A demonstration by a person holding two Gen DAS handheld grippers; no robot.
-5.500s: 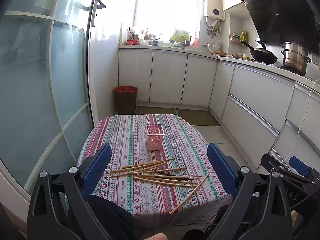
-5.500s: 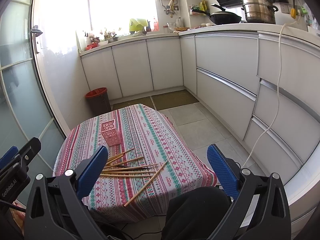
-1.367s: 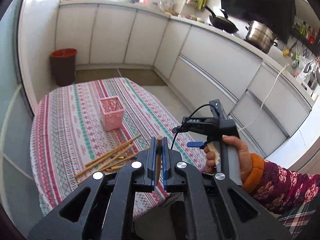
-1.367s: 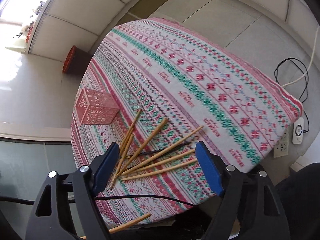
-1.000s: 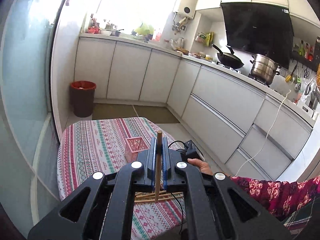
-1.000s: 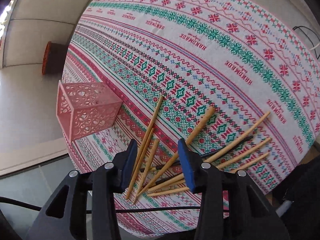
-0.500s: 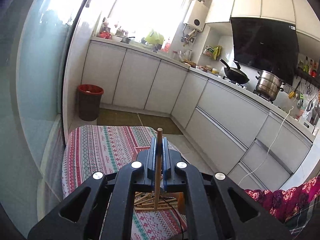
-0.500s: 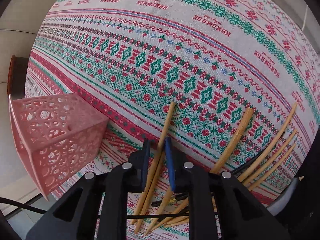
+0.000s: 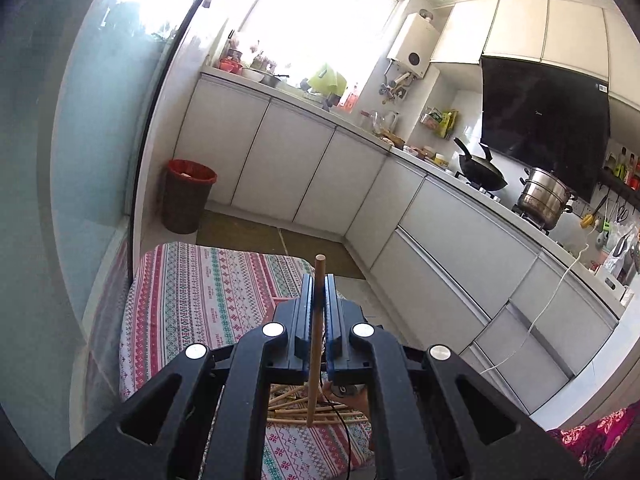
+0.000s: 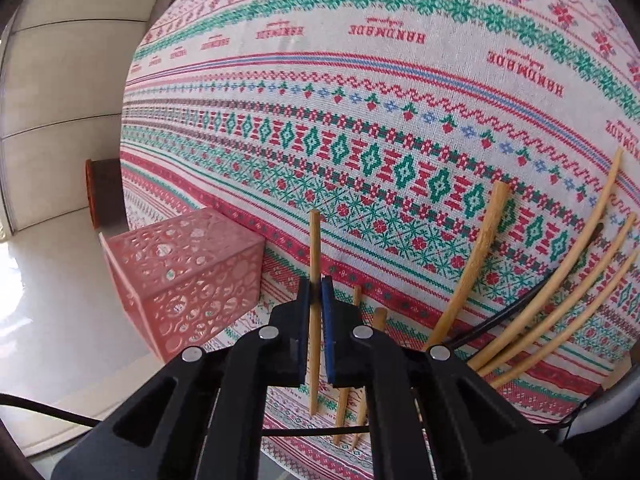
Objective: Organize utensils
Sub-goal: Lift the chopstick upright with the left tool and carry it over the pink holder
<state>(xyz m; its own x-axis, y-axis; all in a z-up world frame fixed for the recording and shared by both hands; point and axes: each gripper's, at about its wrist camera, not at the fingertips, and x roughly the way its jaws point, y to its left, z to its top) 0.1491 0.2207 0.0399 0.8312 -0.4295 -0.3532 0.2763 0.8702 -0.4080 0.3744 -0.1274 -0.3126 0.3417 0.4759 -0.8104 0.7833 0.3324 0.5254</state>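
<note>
The left gripper point(image 9: 319, 312) is clamping a wooden chopstick point(image 9: 316, 340) between its blue pads, the stick standing upright with its round top poking above the fingertips and its lower end hanging down past the jaws, over the loose chopsticks point(image 9: 304, 408) lying on the patterned tablecloth point(image 9: 192, 292). The right gripper point(image 10: 316, 300) is pointing steeply down at the same cloth point(image 10: 400, 100) and is pinching a second chopstick point(image 10: 315, 320) lengthwise between its closed pads; that stick is running along the gap, its far tip reaching beyond the fingertips. The pink perforated holder point(image 10: 188, 276) is sitting just left of those fingertips. Two more chopsticks point(image 10: 352, 344) are lying just right of the gripped one, and a fan of others point(image 10: 552, 292) is spreading farther right.
</note>
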